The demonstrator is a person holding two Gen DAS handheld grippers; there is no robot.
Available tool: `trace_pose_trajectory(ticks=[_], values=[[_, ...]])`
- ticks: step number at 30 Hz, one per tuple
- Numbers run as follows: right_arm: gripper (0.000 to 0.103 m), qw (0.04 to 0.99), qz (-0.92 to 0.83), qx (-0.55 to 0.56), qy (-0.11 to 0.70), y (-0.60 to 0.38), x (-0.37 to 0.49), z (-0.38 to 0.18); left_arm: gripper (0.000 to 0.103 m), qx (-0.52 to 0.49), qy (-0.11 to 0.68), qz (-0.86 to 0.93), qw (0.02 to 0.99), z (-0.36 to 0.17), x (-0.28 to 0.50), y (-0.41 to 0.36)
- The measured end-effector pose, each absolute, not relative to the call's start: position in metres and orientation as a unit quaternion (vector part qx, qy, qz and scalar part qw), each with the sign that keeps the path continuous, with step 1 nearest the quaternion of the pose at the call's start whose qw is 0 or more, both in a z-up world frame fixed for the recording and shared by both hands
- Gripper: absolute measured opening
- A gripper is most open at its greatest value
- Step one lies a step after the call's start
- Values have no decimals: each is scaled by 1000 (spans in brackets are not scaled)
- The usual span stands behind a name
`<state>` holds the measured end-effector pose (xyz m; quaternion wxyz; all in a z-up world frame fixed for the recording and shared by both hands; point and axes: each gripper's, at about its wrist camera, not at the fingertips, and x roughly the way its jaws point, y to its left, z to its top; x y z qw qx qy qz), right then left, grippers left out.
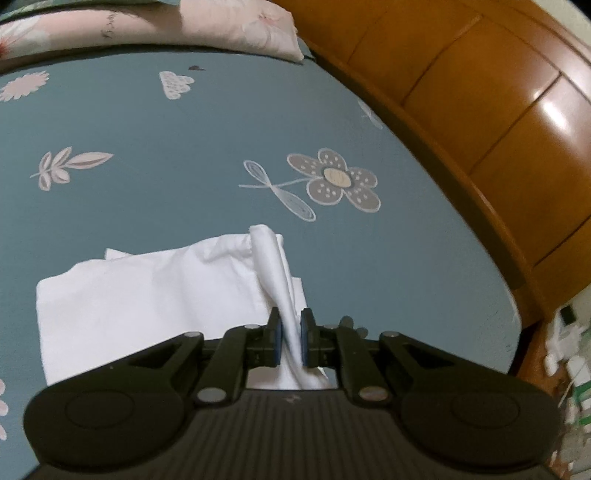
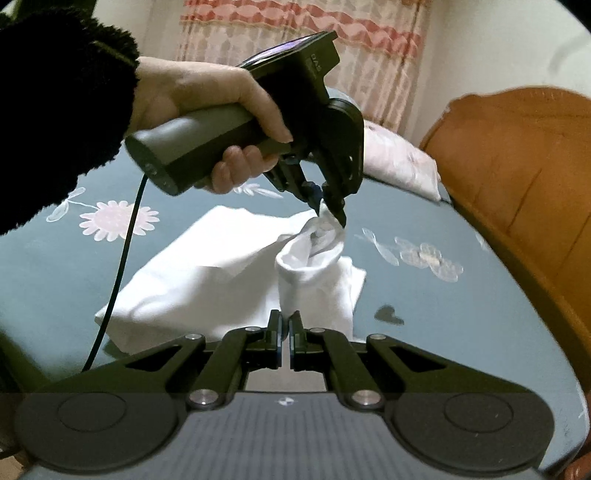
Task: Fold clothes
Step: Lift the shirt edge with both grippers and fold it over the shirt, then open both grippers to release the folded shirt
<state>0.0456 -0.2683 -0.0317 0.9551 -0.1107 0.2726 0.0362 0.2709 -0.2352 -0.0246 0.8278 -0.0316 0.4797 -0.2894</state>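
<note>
Nearest in the left wrist view, the black two-finger left gripper is clamped on a twisted strip of the white cotton garment, the cloth pinched right between the blue pads. That strip is pulled up off the rest of the garment, which is lying partly folded and a bit rumpled on the teal bedsheet printed with flowers and leaves, mostly to the left of the gripper.

In the right wrist view, the black right gripper is closed too, and a fold of the same white garment seems to be caught at its fingertips, though the contact itself is hard to make out. Further back, the other gripper is seen held by a hand in a fuzzy black sleeve, a bunched corner lifted.

At the far edge a pink floral pillow is lying, with an orange-brown wooden headboard on the right.
</note>
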Motion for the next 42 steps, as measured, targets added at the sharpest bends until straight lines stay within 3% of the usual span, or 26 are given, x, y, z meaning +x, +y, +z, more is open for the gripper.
trace_pose_trajectory(ticks=[19, 22, 25, 28, 32, 40, 42], values=[[4, 944, 43, 15, 327, -307, 37, -66, 9, 67, 496, -270, 822, -72, 267, -291], [5, 939, 44, 35, 340, -314, 41, -74, 16, 79, 494, -277, 820, -74, 264, -297], [16, 935, 37, 39, 352, -316, 43, -80, 32, 83, 494, -291, 815, -73, 261, -304], [25, 934, 26, 46, 353, -319, 42, -79, 34, 75, 494, -306, 811, -68, 259, -307], [45, 937, 7, 74, 341, -335, 35, -70, 37, 60, 488, -320, 810, -54, 253, -292], [46, 944, 5, 103, 315, -350, 29, -47, 49, 121, 444, -297, 837, -31, 214, -214], [52, 942, 19, 109, 316, -345, 34, -45, 54, 137, 435, -283, 844, -32, 199, -187]])
